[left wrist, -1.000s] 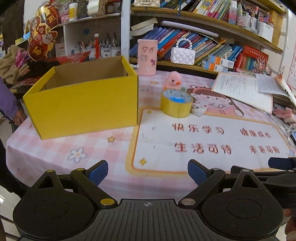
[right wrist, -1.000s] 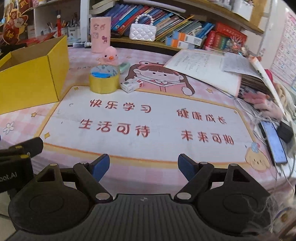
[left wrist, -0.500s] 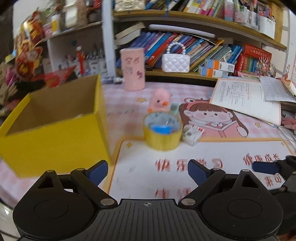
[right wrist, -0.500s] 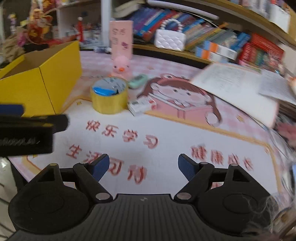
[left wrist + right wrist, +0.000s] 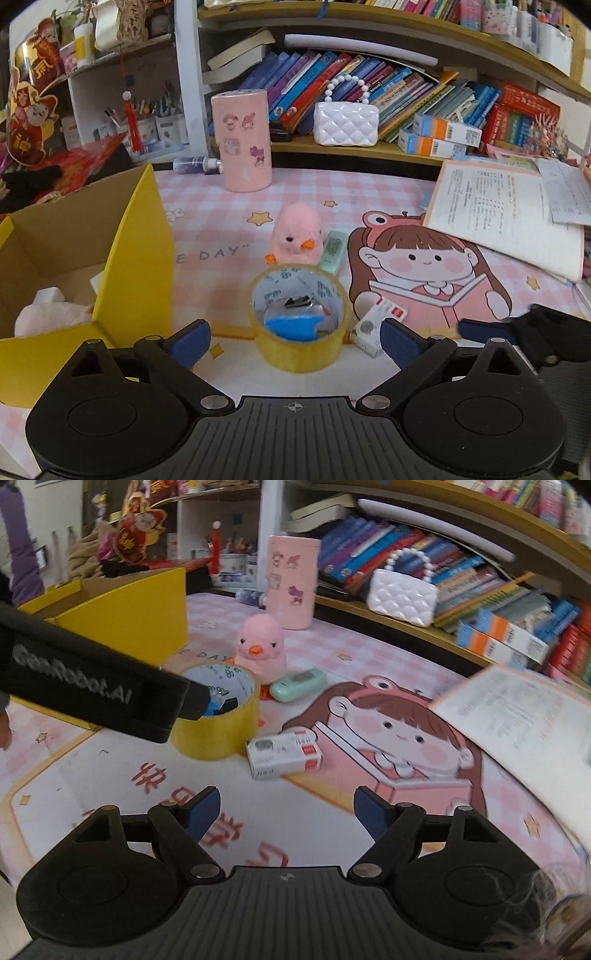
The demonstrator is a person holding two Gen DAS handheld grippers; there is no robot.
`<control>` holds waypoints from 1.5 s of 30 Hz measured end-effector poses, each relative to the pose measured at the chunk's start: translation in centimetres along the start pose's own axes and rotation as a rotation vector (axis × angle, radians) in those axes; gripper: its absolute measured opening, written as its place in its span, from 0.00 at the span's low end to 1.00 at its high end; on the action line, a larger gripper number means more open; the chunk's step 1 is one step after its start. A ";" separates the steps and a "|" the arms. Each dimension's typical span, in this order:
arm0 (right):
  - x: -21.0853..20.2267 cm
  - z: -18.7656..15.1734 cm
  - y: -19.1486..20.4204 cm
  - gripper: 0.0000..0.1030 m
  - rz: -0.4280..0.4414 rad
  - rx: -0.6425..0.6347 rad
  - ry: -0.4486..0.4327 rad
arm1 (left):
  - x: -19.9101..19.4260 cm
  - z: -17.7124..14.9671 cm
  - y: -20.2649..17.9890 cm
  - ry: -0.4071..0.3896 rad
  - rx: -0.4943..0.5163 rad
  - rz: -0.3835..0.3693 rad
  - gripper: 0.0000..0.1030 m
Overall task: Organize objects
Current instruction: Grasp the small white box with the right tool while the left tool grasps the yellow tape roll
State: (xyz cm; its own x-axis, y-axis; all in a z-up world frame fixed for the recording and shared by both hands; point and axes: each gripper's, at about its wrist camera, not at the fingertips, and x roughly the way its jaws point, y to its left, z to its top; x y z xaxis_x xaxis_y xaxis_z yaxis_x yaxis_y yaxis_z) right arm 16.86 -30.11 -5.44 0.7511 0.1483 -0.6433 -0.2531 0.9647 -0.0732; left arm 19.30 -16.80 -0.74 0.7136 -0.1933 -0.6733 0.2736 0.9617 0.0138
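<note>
Tape sits at the centre of both views: a yellow tape roll (image 5: pixel 300 321) stands on its flat side on the pink printed desk mat (image 5: pixel 221 206), with a blue object and something dark and metallic lying inside its core. The left gripper (image 5: pixel 295 338) faces the roll with its blue-padded jaws opening wide; the roll lies ahead in the gap between the pads, and neither pad touches it. The right gripper (image 5: pixel 286 808) is spread open with nothing between its pads and hangs over the red lettering on the mat; a small white box (image 5: pixel 283 752) with red markings lies ahead of it, just beside the roll. In the right wrist view the left gripper's dark body crosses in front of the roll's near-left side. A pink plush duck (image 5: pixel 295 236) stands just behind the roll, and a mint-green device (image 5: pixel 333 251) lies flat against the duck's side. The yellow cardboard box (image 5: pixel 136 266) stands open on the left of the mat, near the roll, holding a pale pink plush item (image 5: pixel 51 317) and something white. A pink sticker-covered canister (image 5: pixel 243 140) stands farther back, a white quilted purse (image 5: pixel 345 123) rests on the bookshelf ledge, and open paper workbooks (image 5: pixel 506 210) lie on the right.
</note>
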 end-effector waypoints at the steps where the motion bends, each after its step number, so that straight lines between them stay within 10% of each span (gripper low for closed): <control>1: 0.6 0.2 -0.1 0.76 0.011 -0.012 0.003 | 0.2 0.1 0.0 0.003 0.000 0.003 0.97; 10: 4.8 1.5 -1.4 0.74 0.101 -0.042 0.013 | 1.7 0.9 0.6 0.050 -0.037 0.028 0.97; 15: 5.5 1.9 -1.9 0.52 0.156 -0.022 0.003 | 3.2 1.4 0.4 0.075 -0.044 0.018 0.97; 27: 1.4 -0.2 -3.4 0.52 0.066 0.081 0.041 | 8.2 1.1 -0.7 0.150 0.019 0.066 0.95; 30: 0.2 -0.7 -3.4 0.52 0.048 0.122 0.042 | 8.8 0.7 -0.6 0.156 0.001 0.043 0.82; 45: -4.1 -1.7 -1.2 0.52 -0.022 0.207 0.069 | -1.3 -0.5 0.3 -0.068 -0.049 -0.033 0.81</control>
State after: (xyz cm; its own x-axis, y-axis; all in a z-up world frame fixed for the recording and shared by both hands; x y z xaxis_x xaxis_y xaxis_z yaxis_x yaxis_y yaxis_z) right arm 13.03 -32.22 -3.98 0.7096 0.1180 -0.6947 -0.1007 0.9927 0.0657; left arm 18.12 -16.21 -0.24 0.7473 -0.2367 -0.6209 0.2674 0.9625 -0.0451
